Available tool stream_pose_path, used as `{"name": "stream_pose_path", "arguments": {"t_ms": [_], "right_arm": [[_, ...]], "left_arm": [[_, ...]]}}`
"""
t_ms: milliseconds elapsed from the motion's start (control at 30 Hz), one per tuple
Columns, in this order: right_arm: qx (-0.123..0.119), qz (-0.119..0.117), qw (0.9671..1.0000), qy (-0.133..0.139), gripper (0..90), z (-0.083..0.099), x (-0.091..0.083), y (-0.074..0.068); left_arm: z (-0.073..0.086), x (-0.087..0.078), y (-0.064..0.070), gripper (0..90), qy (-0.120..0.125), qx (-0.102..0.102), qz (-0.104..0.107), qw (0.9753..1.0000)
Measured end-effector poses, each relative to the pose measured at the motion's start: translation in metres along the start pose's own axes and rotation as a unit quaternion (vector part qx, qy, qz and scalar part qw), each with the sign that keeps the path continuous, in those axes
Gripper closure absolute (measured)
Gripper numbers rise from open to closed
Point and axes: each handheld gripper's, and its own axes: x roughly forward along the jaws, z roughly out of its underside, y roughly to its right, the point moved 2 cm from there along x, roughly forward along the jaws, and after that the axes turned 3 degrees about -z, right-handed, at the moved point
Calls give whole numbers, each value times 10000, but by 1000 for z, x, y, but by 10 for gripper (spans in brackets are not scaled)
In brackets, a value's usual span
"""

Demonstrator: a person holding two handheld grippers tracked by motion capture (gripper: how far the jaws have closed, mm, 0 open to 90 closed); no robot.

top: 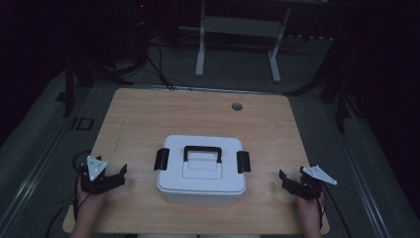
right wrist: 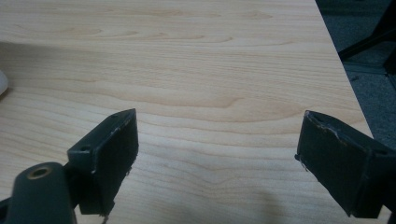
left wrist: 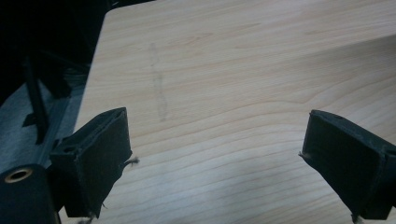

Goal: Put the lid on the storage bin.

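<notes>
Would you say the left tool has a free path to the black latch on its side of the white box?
Probably yes. The left tool sits open on the table, apart from the white box. Only bare wood lies between it and the black latch, which faces that side.

One white box (top: pixel 201 171) at table centre, with one black handle (top: pixel 202 152) on its lid and two black latches: one at 9 o'clock (top: pixel 161 158), one at 3 o'clock (top: pixel 243 161). One wooden table (top: pixel 143 114), with one round grommet hole (top: pixel 237 106) at 12 o'clock from the box. Two grippers: left gripper (top: pixel 115 177) at 9 o'clock, right gripper (top: pixel 288 182) at 3 o'clock, two jaws each, spread apart, nothing between them. Two grey three-cornered plates, one per gripper. Two hands of the person at 6 o'clock. One white-legged frame (top: pixel 237 27) on the floor past 12 o'clock.
</notes>
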Motion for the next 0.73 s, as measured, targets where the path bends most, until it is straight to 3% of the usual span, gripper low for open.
{"name": "stream_pose_path", "arguments": {"t_ms": [333, 400, 733], "right_arm": [[21, 39, 10000, -8, 124, -1, 1, 0], [-15, 31, 10000, -32, 124, -1, 1, -1], [-26, -7, 10000, -65, 124, 0, 2, -1]], "left_arm": [[1, 0, -2, 79, 102, -124, -174, 9997], [1, -2, -2, 79, 188, -109, -352, 9991], [2, -2, -2, 79, 232, -145, -371, 9989]]}}
